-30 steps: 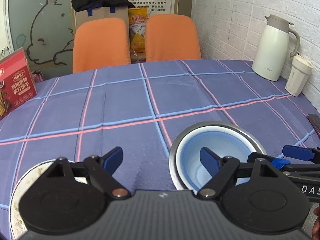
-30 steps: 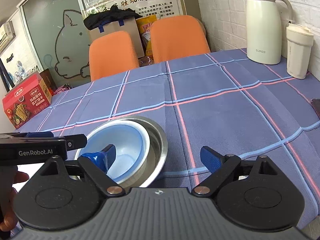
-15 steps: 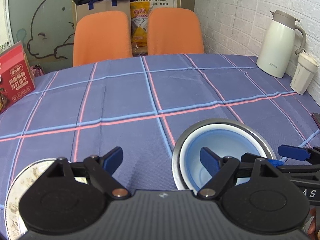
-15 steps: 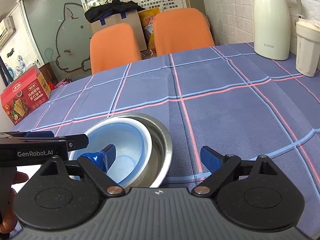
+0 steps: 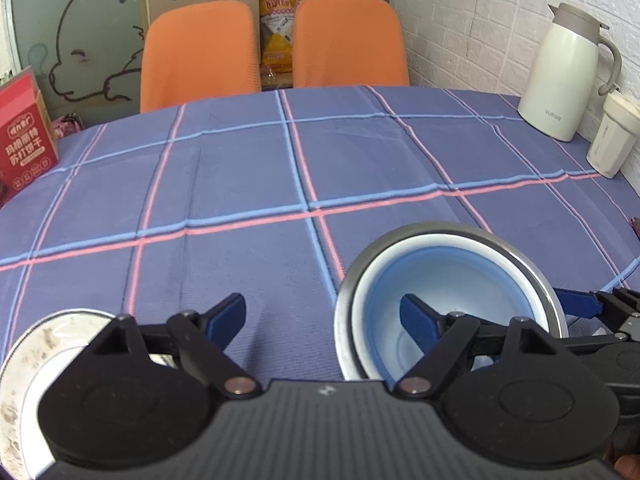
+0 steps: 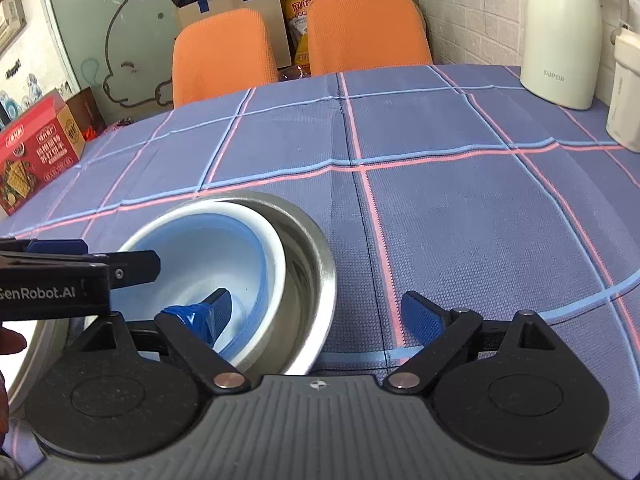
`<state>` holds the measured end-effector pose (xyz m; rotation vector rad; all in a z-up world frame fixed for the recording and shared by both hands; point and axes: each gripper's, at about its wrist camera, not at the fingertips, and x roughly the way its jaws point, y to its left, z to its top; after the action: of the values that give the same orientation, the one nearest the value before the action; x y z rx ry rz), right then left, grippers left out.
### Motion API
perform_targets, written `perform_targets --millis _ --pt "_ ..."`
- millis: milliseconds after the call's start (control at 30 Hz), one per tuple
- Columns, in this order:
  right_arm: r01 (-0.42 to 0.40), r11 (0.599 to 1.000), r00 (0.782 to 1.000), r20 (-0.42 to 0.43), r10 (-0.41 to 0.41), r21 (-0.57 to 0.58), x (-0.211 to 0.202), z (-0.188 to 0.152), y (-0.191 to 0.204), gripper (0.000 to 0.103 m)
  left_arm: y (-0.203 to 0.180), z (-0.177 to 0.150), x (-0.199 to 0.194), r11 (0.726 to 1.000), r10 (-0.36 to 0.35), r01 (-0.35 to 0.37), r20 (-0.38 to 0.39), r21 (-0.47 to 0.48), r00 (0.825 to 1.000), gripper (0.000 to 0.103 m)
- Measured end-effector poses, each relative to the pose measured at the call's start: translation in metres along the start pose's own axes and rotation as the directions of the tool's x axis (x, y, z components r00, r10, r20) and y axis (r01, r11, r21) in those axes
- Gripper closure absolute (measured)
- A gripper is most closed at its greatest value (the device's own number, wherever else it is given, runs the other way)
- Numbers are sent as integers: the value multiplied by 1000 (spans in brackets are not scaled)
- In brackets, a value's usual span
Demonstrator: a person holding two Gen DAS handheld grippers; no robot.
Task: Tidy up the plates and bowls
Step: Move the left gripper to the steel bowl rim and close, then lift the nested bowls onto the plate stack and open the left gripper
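Both grippers have dipped toward the blue bowl (image 6: 208, 264) already nested in the steel bowl (image 6: 308, 264), left gripper (image 5: 322, 316) and right gripper (image 6: 316, 312) both agape and empty, while the plate (image 5: 36, 344), seemingly soiled, awaits stacking.

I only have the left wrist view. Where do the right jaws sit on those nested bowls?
Observer: The right gripper is open. One finger is inside the blue bowl, the other outside the steel bowl, over the cloth.
Operator: Is the blue bowl centred in the steel one?
Observer: No. In the right wrist view it sits off-centre, with bare steel wall showing on its right.
Operator: Anything near the red box?
Observer: A brown box stands just beyond the red box.
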<state>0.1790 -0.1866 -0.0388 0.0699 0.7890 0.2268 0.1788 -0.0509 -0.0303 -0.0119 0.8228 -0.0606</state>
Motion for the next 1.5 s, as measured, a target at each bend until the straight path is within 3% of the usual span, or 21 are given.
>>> perform_targets --millis 300,467,567,667,700,733,833,1267,1500 --pt "17 996 1000 7 -17 -82 5 -3 11 21 -1 -1 24 997 -73 69 -90 -40 993 20" --pt "16 998 1000 14 -15 -68 1 -6 13 21 -6 -3 26 998 -69 68 -82 -13 994 22" --pt "-33 997 999 24 34 -65 -3 -10 19 23 -3 -5 25 997 -76 75 -70 -19 995 22" --pt "-43 998 998 46 45 -55 -4 -13 20 23 -6 -5 21 995 -102 102 -60 3 993 39" --pt "-42 998 998 48 44 -48 -3 -12 20 22 -9 -5 20 992 -121 122 -62 12 991 57" --pt "-36 998 998 50 39 -51 -3 -12 22 22 -12 -3 18 990 -137 138 -65 13 988 65" --pt "-12 999 999 45 14 -39 -3 -10 29 27 -16 0 15 991 -126 129 -57 38 990 72" --pt "-14 999 997 77 16 -34 -20 -1 35 23 -19 15 0 989 -143 144 -37 43 989 71" --pt "-10 995 994 110 21 -100 -37 9 59 23 14 21 -35 992 -128 128 9 -7 992 70"
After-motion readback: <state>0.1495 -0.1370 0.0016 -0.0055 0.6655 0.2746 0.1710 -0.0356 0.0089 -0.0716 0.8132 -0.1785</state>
